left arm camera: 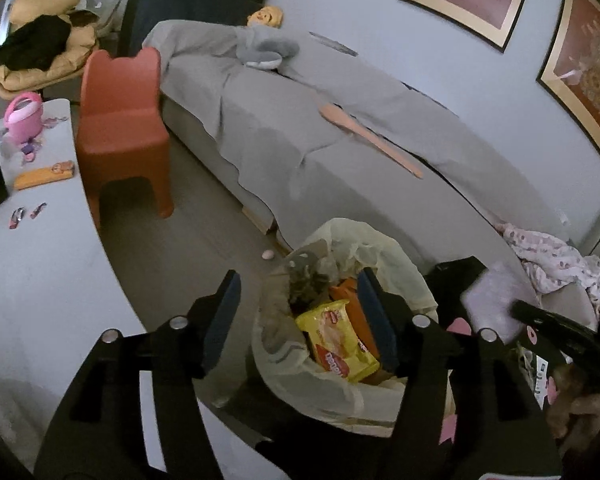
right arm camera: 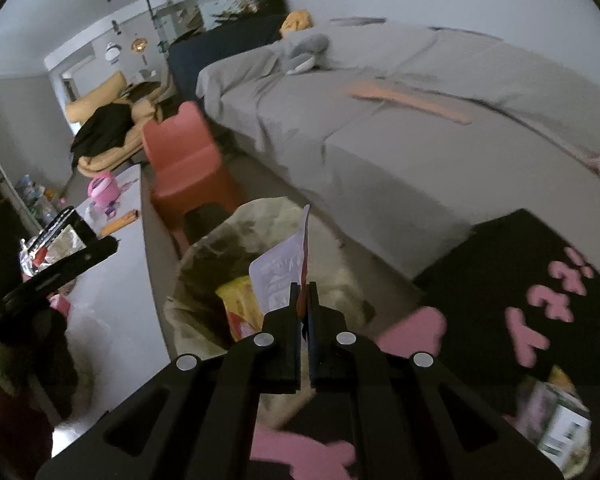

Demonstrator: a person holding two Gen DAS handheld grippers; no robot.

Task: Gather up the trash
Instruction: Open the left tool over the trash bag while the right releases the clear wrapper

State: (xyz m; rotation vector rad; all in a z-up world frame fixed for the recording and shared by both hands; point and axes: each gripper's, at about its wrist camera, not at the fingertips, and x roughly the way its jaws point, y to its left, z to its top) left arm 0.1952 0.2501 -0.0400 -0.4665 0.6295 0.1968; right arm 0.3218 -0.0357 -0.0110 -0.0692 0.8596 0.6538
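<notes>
A trash bin lined with a pale bag (left arm camera: 396, 264) stands on the floor between the table and the bed. It holds a yellow snack packet (left arm camera: 336, 340) and an orange wrapper (left arm camera: 350, 294). My left gripper (left arm camera: 300, 300) is open and empty, hovering right over the bin's mouth. My right gripper (right arm camera: 303, 300) is shut on a flat whitish wrapper (right arm camera: 280, 268), holding it upright just above the bin (right arm camera: 204, 256). The wrapper also shows at the right edge of the left wrist view (left arm camera: 492, 300). The left gripper shows at the left of the right wrist view (right arm camera: 60, 248).
A white table (left arm camera: 40, 280) on the left carries a pink toy (left arm camera: 23, 118), an orange case (left arm camera: 44, 174) and small wrappers (left arm camera: 26, 214). A red child's chair (left arm camera: 124, 132) stands by the grey-covered bed (left arm camera: 320, 140). A black bag with pink print (right arm camera: 540, 300) lies at the right.
</notes>
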